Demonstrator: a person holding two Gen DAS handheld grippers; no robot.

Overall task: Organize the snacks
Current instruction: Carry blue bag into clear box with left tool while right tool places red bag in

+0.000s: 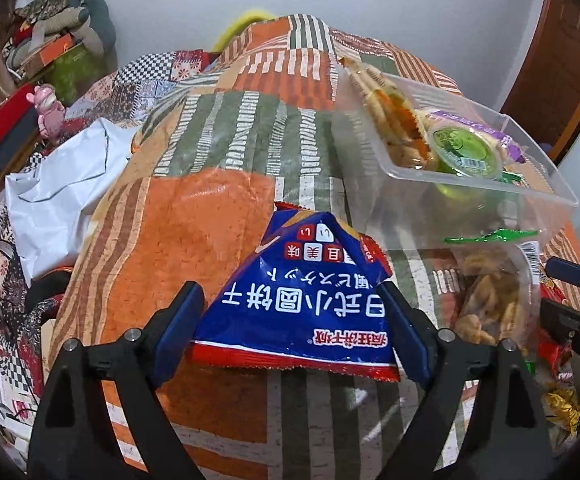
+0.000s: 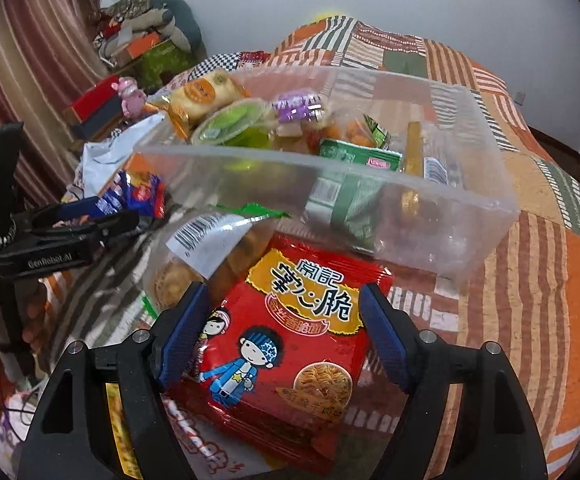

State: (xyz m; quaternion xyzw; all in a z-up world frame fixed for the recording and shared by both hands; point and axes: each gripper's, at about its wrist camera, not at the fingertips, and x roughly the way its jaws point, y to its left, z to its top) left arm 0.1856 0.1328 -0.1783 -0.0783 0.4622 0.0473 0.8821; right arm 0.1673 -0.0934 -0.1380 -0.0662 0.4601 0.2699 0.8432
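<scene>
Left gripper [image 1: 292, 320] pinching blue biscuit packet [image 1: 306, 292] between its pads, right gripper [image 2: 283, 334] straddling red noodle packet [image 2: 285, 344], grip unclear, clear bin [image 2: 370, 184] sitting just ahead, contents blurring through plastic

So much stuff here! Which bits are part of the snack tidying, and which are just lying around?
Part of the job:
- blue biscuit bag, between the left hand-held gripper fingers
- red noodle packet, between the right hand-held gripper fingers
- clear bin, already holding snacks
- clear snack bag

Just lying about:
- pink toy
- white sheet
- quilt
</scene>
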